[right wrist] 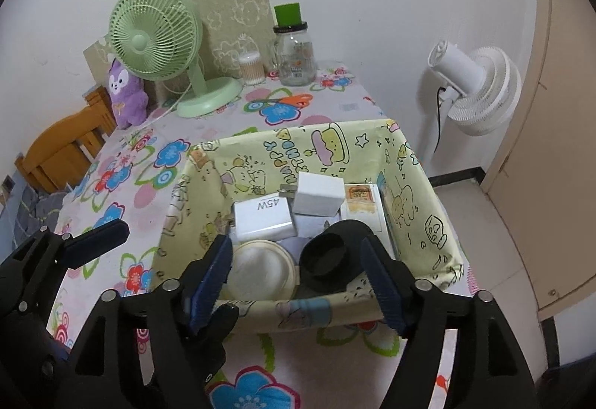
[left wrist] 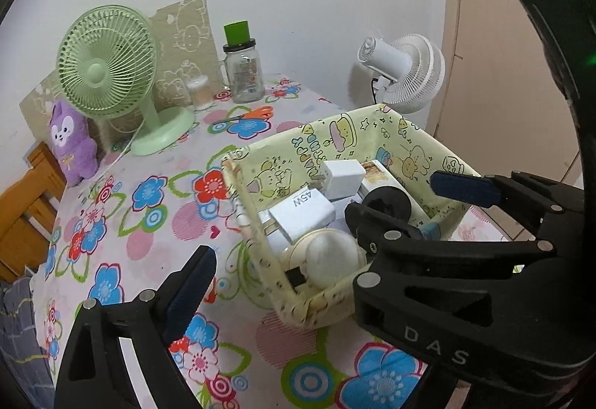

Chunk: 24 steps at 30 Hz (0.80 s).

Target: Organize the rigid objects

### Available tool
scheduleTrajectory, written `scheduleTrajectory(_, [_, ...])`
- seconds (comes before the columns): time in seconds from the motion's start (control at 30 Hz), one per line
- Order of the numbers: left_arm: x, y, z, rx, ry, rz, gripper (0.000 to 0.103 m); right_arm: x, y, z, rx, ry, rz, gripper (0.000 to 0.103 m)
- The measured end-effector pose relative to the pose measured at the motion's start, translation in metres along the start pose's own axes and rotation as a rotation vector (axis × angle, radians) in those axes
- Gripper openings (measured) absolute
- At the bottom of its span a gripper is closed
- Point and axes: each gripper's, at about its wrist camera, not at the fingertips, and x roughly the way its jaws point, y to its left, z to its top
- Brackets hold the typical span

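A yellow cartoon-print basket point(right wrist: 316, 144) point(left wrist: 357, 129) sits on the flowered tablecloth point(left wrist: 149, 230). It holds a white 45W charger point(right wrist: 262, 219) point(left wrist: 301, 213), a white cube charger point(right wrist: 318, 198), a cream round disc point(right wrist: 262, 269) point(left wrist: 329, 256), a white box with an orange label point(right wrist: 363, 204) and a black round cup-shaped piece point(right wrist: 327, 262). My right gripper point(right wrist: 296, 245) is open over the basket's near side. The black piece lies between its fingers and the left pad stands apart from it. My left gripper point(left wrist: 294, 260) is open astride the basket's near-left corner, its right finger hidden behind the right gripper point(left wrist: 402, 208).
At the back stand a green desk fan point(right wrist: 156, 36), a purple plush point(right wrist: 124, 94), a glass jar with a green lid point(right wrist: 294, 55) and a cotton-swab tub point(right wrist: 251, 68). Orange-handled scissors point(left wrist: 249, 115) lie nearby. A white fan point(right wrist: 480, 88) is off the table's right edge and a wooden chair point(right wrist: 59, 148) is on the left.
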Motion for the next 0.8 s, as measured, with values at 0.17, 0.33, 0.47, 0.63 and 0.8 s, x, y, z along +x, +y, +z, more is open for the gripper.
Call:
scheduleTrajectory(0.17, [-0.010, 0.010, -0.010, -0.024, -0.012, 0.003, 0.097, -0.010, 0.013, -0.005, -0.013, -0.021, 0.001, 0.082])
scheduleTrajectory(0.33, [-0.019, 0.020, -0.020, -0.044, -0.025, 0.016, 0.100, -0.019, 0.027, -0.013, -0.024, -0.055, -0.006, 0.088])
scheduleTrajectory(0.47, [-0.026, 0.030, -0.029, -0.066, -0.029, 0.032, 0.101, -0.026, 0.040, -0.018, -0.052, -0.096, -0.030, 0.093])
scheduleTrajectory(0.63, [-0.034, 0.044, -0.040, -0.098, -0.032, 0.051, 0.102, -0.033, 0.055, -0.024, -0.077, -0.121, -0.022, 0.098])
scheduleTrajectory(0.8, [-0.043, 0.059, -0.053, -0.140, -0.045, 0.076, 0.103, -0.036, 0.069, -0.031, -0.084, -0.135, 0.003, 0.099])
